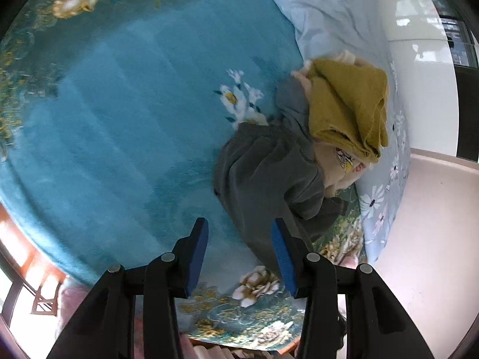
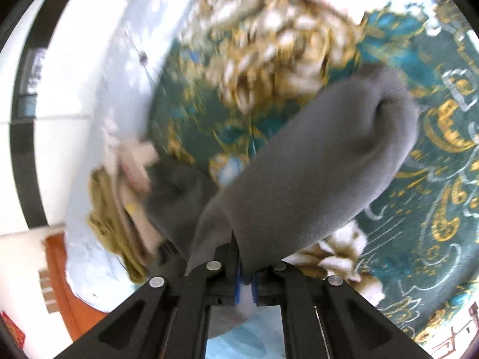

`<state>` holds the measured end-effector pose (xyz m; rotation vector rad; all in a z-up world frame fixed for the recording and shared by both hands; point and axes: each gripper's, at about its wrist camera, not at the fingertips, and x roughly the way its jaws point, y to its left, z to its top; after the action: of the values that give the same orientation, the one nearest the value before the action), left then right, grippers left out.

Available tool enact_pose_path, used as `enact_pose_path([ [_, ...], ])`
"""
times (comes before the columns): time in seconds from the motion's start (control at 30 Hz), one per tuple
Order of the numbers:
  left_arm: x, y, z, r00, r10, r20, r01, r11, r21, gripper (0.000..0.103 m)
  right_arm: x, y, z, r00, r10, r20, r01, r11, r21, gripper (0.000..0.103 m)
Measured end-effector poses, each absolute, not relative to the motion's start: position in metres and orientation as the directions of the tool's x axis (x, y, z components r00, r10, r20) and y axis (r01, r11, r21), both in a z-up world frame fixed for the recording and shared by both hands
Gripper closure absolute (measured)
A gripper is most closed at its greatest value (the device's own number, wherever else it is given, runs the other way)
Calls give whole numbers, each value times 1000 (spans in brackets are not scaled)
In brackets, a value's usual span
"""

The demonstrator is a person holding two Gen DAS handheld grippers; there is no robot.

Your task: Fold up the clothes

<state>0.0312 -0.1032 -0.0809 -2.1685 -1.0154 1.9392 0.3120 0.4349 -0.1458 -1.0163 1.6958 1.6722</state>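
Blanket (image 1: 125, 113) fills the left of the left wrist view — teal plush with white and gold flowers, open and flat, a good place to lay a garment out. The left gripper (image 1: 244, 254) hangs over it with its blue-padded jaws released and nothing between them. Just to its right lies the grey garment (image 1: 266, 176), a heavy, crumpled sweatshirt-like piece, one fold of it running down beside the right-hand pad; whether it touches the pad I cannot tell. Further right a mustard cloth (image 1: 350, 104) sits on top of a small heap with something pale pink under it, pressed against a light blue floral quilt (image 1: 386, 206).

In the right wrist view, the right gripper (image 2: 245, 284) is clenched on the same grey garment (image 2: 299, 173), a thick roll of it rising from the jaws over the patterned blanket. The picture is smeared, so the gripper is probably moving.

The step in hand looks like drawing the grey garment clear of the heap and spreading it. To do it well, the free left jaws should take an opposite edge or hem — not a mid-fold bunch — then both should pull apart over the open teal area so it lies flat. Dragging low risks pulling the mustard cloth along.
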Motion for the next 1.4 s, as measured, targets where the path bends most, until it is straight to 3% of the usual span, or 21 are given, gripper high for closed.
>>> enact_pose_path([
  [0.23,8,-76,-127,61,550,-833,434,-766,-474,58,364,478,-84,-550,51,-834,-835,-2,551,98],
  [0.47,26,-57,-214,171,564,-808,510,-752,-417,58,392,485,-52,-419,70,-905,-908,3,420,98],
  [0.63,36,-61,-254,123,642,-756,581,-665,-470,58,390,477,-40,-354,50,-934,-935,-35,352,98],
  [0.9,36,-52,-287,117,676,-728,580,-641,-502,37,373,469,-21,-304,55,-951,-950,-91,298,98],
  [1.03,44,-52,-296,81,723,-686,631,-570,-526,37,367,465,-20,-291,53,-955,-954,-93,286,98],
  [1.13,50,-49,-300,50,758,-650,663,-512,-546,44,362,462,-18,-287,52,-957,-955,-98,281,98],
  [1.27,53,-41,-294,53,756,-653,654,-520,-549,81,356,460,-14,-293,51,-955,-952,-109,286,98],
  [1.4,46,-42,-273,68,710,-701,597,-592,-541,89,351,459,-9,-322,51,-945,-941,-123,314,98],
])
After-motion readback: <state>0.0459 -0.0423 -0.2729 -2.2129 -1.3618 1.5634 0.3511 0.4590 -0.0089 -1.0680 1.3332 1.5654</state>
